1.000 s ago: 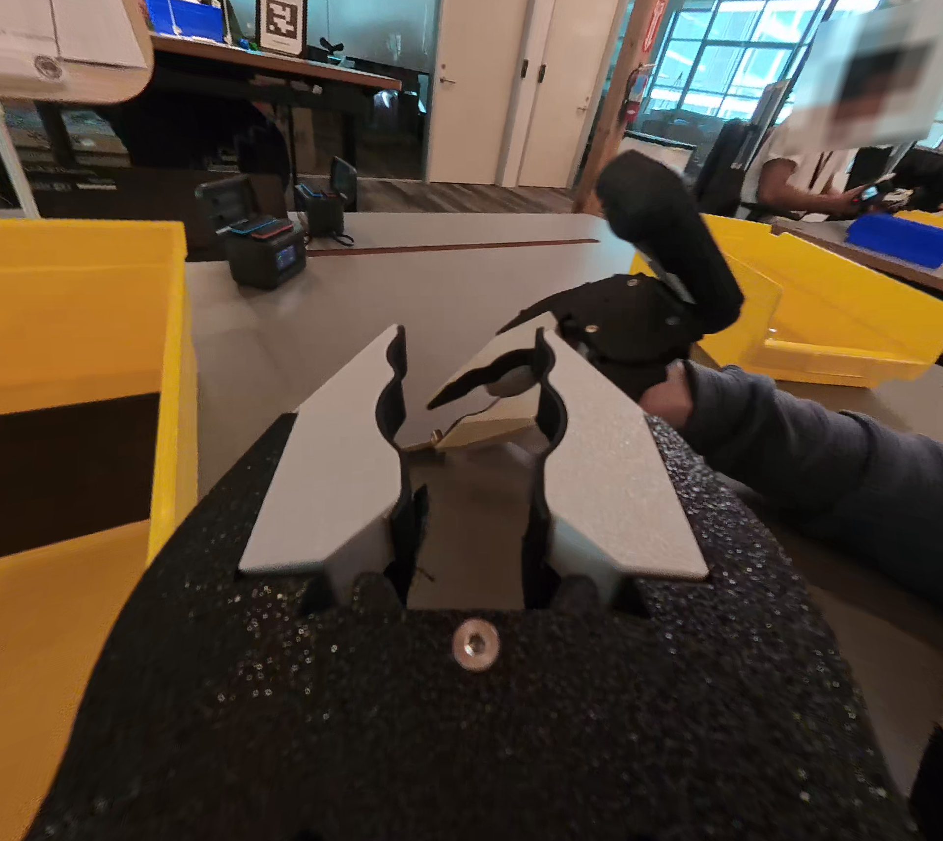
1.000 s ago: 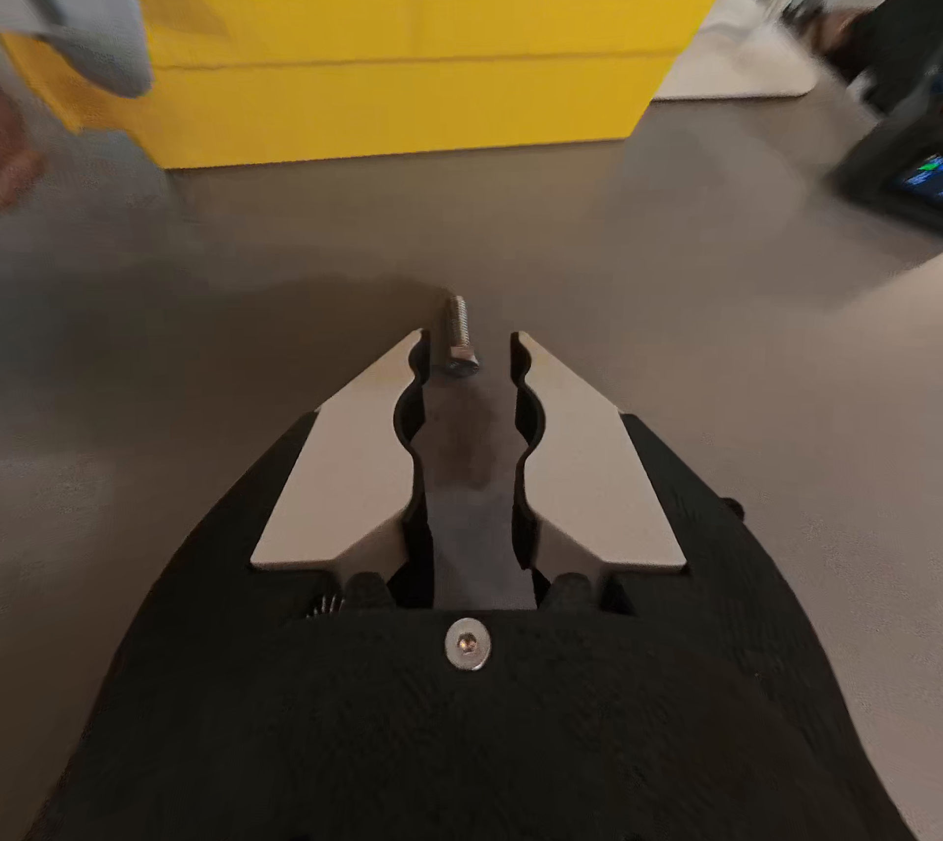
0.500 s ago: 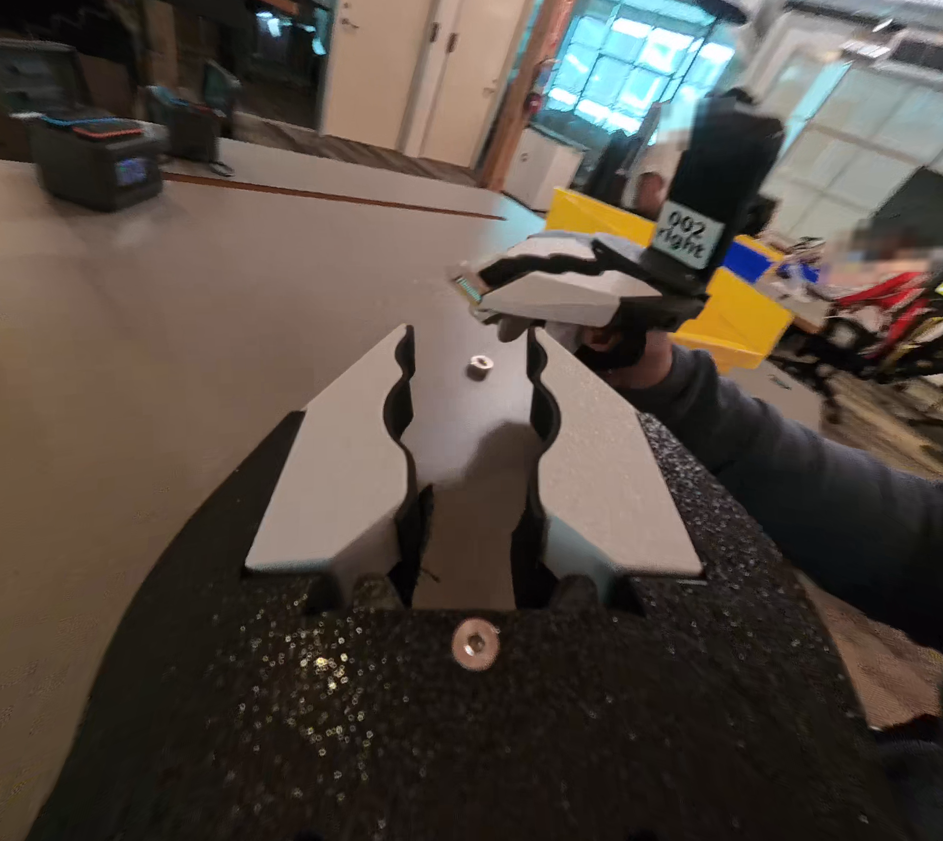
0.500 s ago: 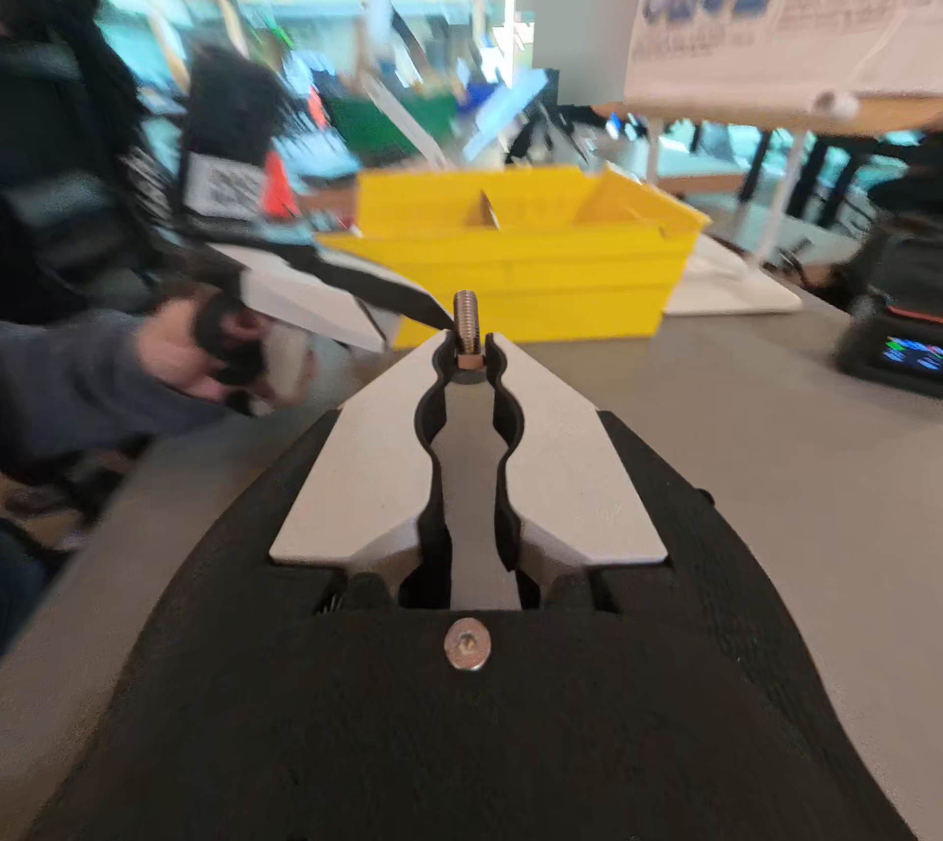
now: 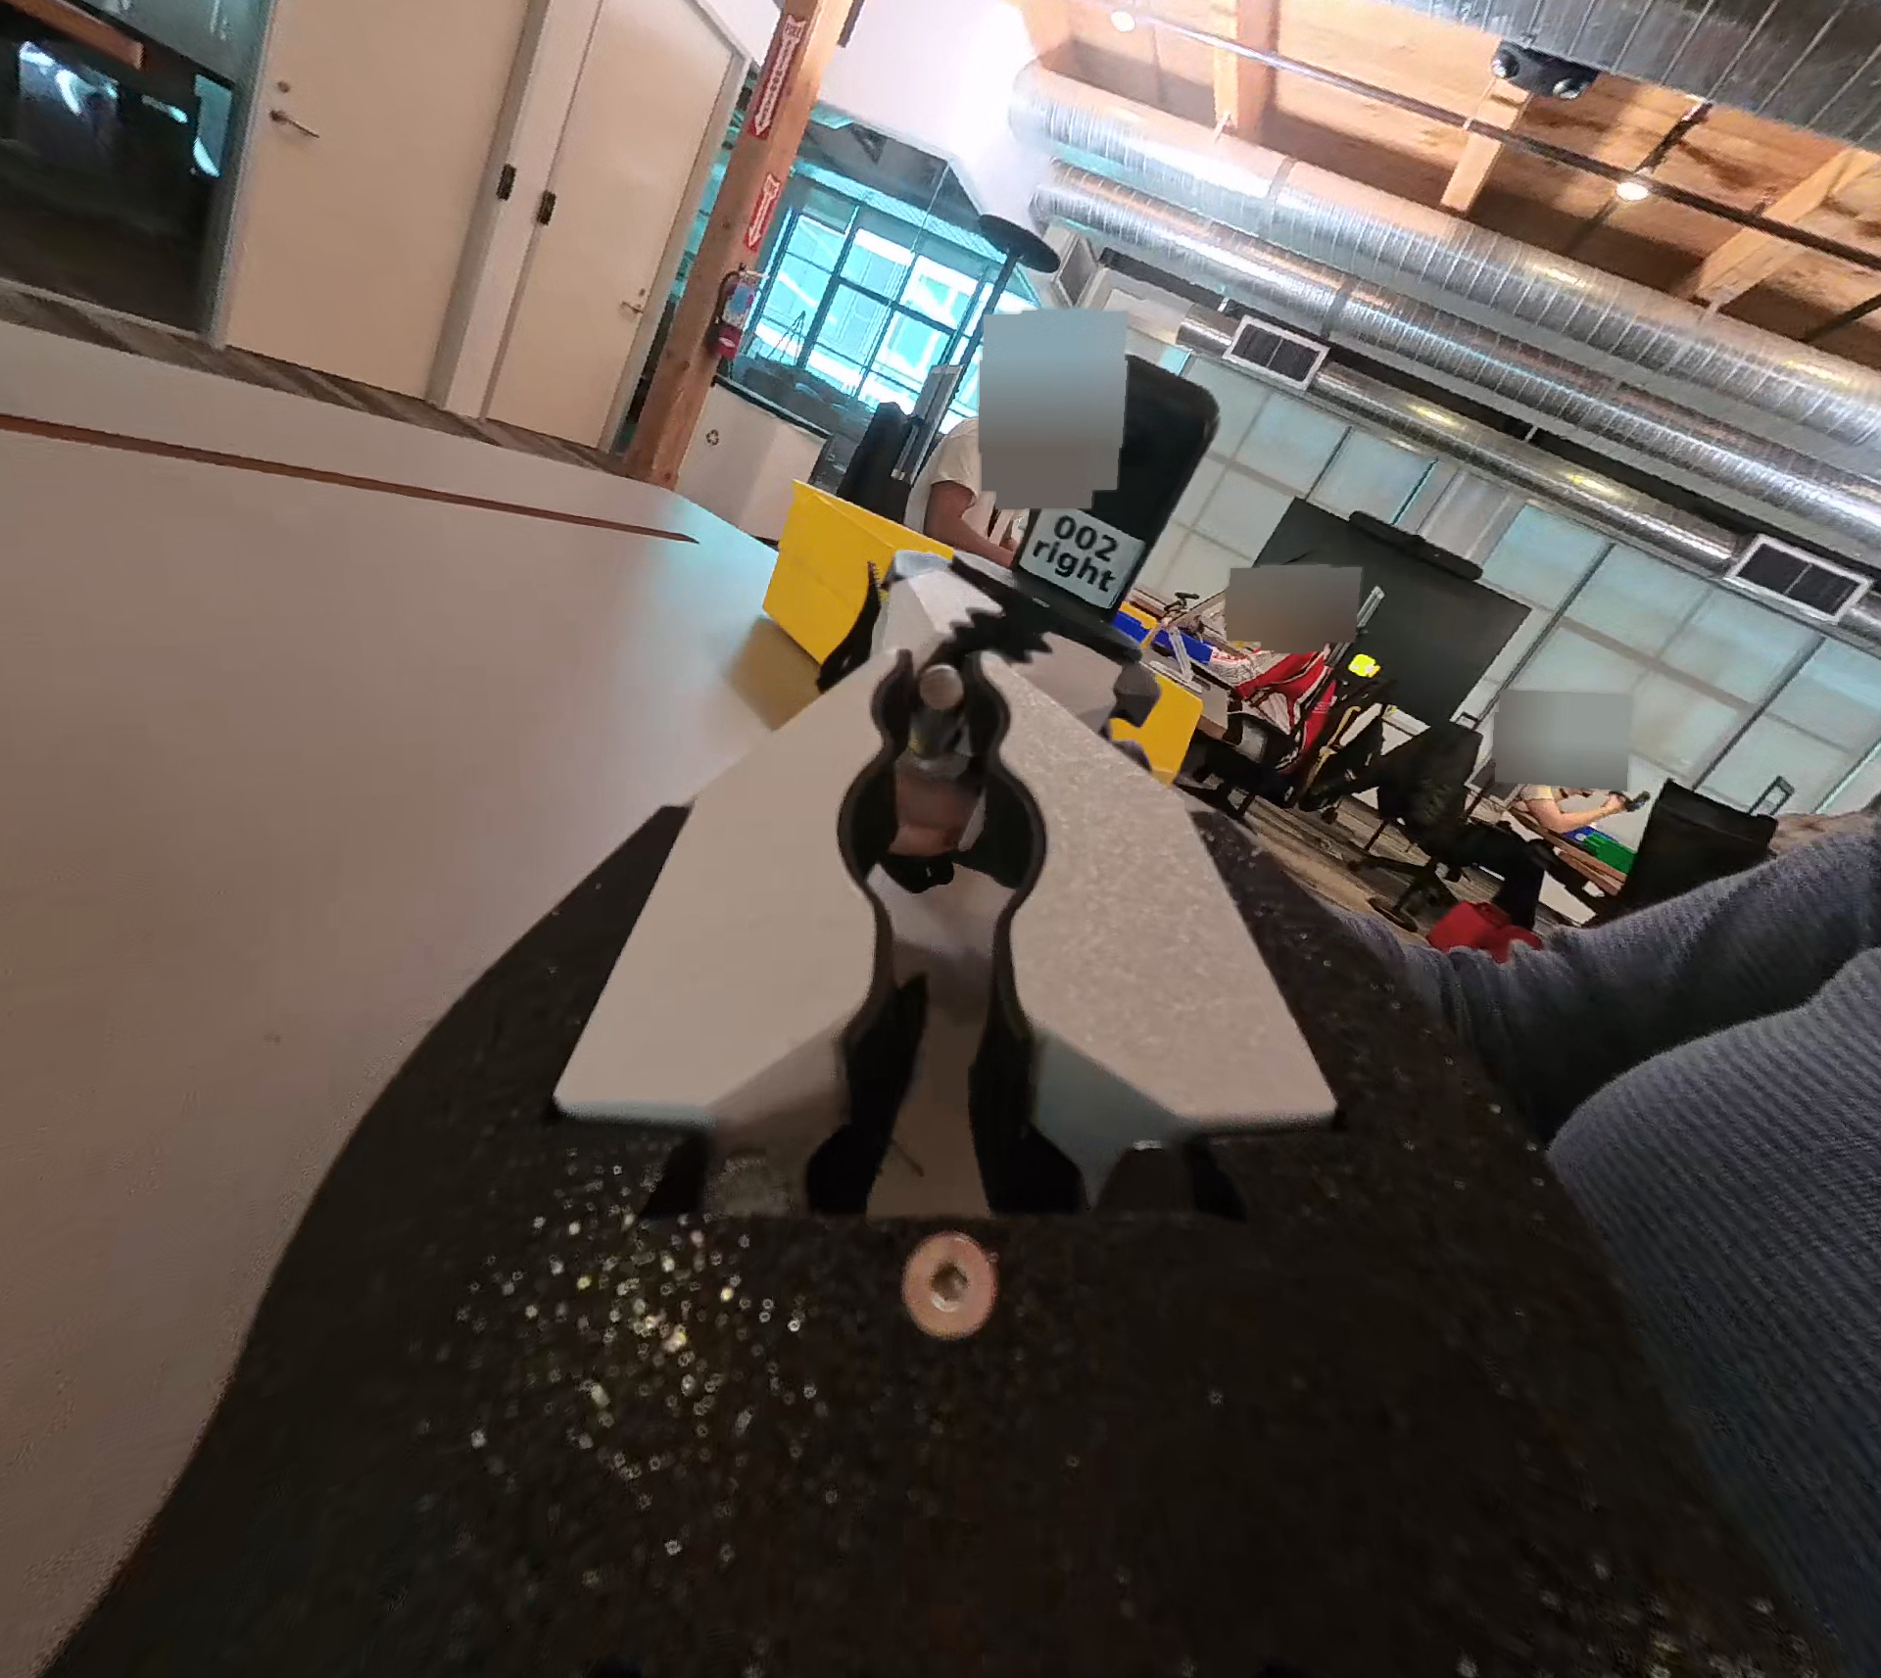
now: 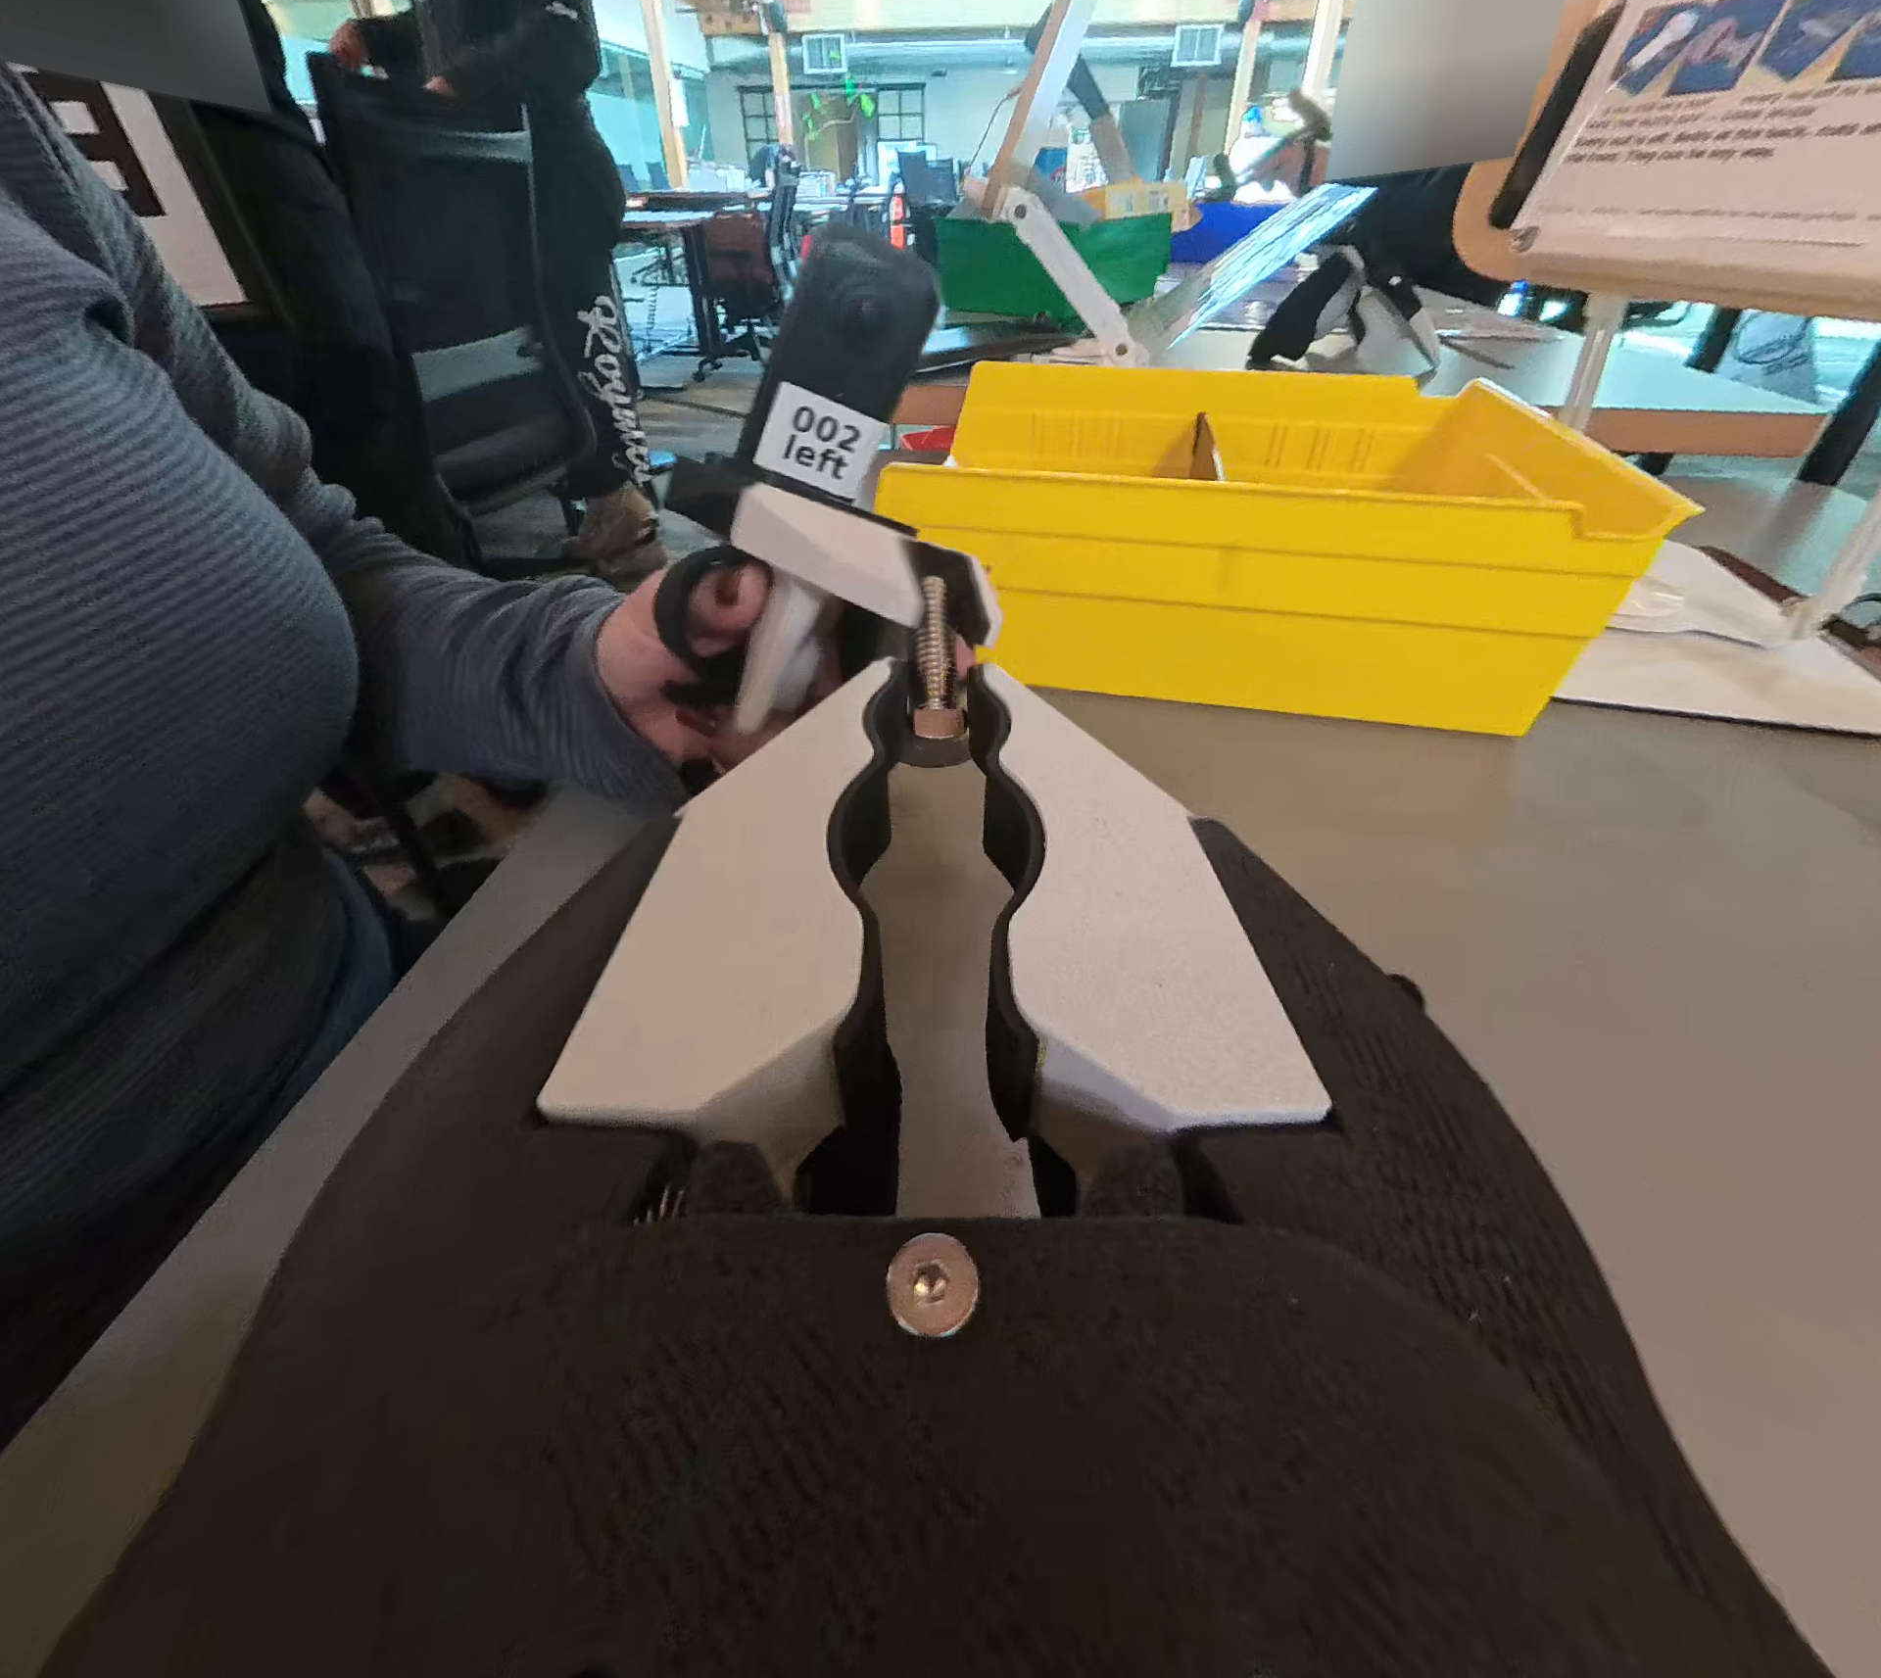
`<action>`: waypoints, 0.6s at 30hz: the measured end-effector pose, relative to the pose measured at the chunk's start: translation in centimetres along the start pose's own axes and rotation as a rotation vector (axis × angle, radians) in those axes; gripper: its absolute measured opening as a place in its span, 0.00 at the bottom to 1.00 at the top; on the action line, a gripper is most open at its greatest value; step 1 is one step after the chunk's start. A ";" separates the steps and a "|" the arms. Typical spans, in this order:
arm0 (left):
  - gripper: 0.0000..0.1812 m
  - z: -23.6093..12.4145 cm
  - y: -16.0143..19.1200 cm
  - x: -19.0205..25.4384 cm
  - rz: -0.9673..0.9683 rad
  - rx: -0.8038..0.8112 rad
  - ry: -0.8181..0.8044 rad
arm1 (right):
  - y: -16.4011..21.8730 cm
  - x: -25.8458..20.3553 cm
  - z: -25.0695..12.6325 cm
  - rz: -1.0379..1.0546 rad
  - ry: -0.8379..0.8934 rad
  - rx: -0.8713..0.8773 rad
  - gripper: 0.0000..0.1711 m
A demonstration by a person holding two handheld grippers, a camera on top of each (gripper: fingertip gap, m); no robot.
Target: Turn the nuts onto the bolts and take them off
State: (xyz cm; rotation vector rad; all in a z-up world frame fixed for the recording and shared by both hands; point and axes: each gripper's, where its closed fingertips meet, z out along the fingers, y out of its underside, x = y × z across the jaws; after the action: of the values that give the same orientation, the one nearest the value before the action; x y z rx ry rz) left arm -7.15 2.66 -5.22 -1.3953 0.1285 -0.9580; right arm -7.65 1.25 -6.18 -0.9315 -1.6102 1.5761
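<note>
My right gripper (image 6: 934,693) is shut on the head of a silver bolt (image 6: 931,642), held above the grey table (image 6: 1527,917) with the thread pointing away from it. My left gripper (image 5: 936,675) has its jaws nearly together on a small silver nut (image 5: 938,693) at their tips. The bolt's thread (image 5: 931,749) meets the nut end-on. In the right wrist view the left gripper (image 6: 921,586) covers the tip of the thread, and the nut is hidden there. The right gripper's grey fingers (image 5: 916,601) show just beyond my left fingertips.
A yellow bin with a divider (image 6: 1272,601) stands on the table behind the bolt. Another yellow bin (image 5: 824,571) sits at the far table edge. A stand with an instruction sheet (image 6: 1730,52) is at the right. The holder's grey sleeve (image 6: 204,611) fills the left. Less than 4 cm separates the two grippers' tips.
The right gripper closed on the bolt on the table and lifted it. The left gripper closed on the nut that lay between its fingers, rose, and met the bolt's tip.
</note>
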 end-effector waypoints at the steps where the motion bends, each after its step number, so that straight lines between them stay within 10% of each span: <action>1: 0.04 0.0 0.1 -0.1 -0.007 -0.008 -0.001 | 0.1 0.0 0.0 0.004 0.000 -0.004 0.06; 18: 0.04 -0.6 7.5 -6.6 0.281 -0.909 -0.319 | 1.8 5.3 -3.6 0.152 0.227 -0.062 0.16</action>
State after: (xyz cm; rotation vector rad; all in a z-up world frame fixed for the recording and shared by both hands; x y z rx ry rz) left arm -7.99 5.46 -14.72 -2.2657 0.5531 -0.4173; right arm -7.19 7.68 -7.95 -1.2440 -1.4643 1.4670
